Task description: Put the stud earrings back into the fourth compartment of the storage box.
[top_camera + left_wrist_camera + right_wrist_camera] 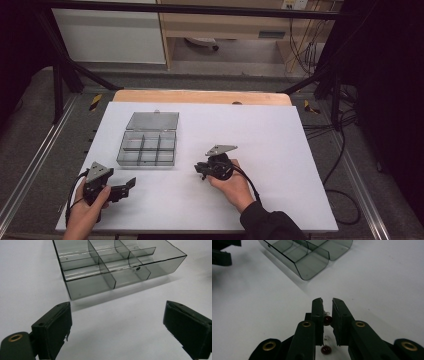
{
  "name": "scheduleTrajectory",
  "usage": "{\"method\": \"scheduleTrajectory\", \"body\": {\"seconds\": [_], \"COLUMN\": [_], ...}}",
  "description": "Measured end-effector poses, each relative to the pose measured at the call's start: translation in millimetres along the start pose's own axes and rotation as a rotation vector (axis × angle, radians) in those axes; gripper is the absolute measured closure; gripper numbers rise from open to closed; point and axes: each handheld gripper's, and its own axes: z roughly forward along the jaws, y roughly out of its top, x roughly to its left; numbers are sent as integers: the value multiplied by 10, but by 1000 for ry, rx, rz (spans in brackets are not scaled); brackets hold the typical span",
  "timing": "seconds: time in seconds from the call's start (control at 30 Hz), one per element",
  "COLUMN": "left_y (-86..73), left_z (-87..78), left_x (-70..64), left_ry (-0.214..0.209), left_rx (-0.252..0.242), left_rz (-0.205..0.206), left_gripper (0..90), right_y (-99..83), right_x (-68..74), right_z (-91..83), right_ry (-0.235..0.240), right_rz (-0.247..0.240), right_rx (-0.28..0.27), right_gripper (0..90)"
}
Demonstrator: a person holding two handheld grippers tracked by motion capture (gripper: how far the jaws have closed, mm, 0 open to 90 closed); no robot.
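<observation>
While right gripper (327, 305) pinches a small red LED (327, 320), the compartment box (147, 148) lies forward-left; left gripper (117, 322) spread, nearer

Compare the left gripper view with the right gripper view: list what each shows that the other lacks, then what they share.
Left gripper view alone: its own jaws spread wide, left gripper holding nothing, and the divided compartments of the clear organizer box seen from near.

Right gripper view alone: the right gripper closed on a small red LED, with a second red LED lying below on the sheet.

Both: the box and the white table sheet.
</observation>
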Motion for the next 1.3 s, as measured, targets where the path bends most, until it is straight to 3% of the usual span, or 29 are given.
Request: {"method": "scheduleTrajectory", "body": {"seconds": [0.17, 0.67, 1.13, 1.3], "left_y": [-5, -11, -15, -22], "left_z": [-1, 6, 21, 28], "left_x": [6, 9, -1, -4], "left_ry": [3, 5, 3, 3], "left_rx": [7, 13, 22, 27], "left_rz": [-2, -7, -6, -7], "left_gripper": [88, 89, 88, 87], "right_y": [110, 335, 779, 847], "right_x": [80, 208, 461, 521], "right_z": [57, 176, 386, 476], "right_ry": [51, 109, 137, 136], "right_rz": [31, 65, 25, 10], "right_rx": [-47, -109, -156, -149], "right_gripper": [803, 803, 802, 803]}}
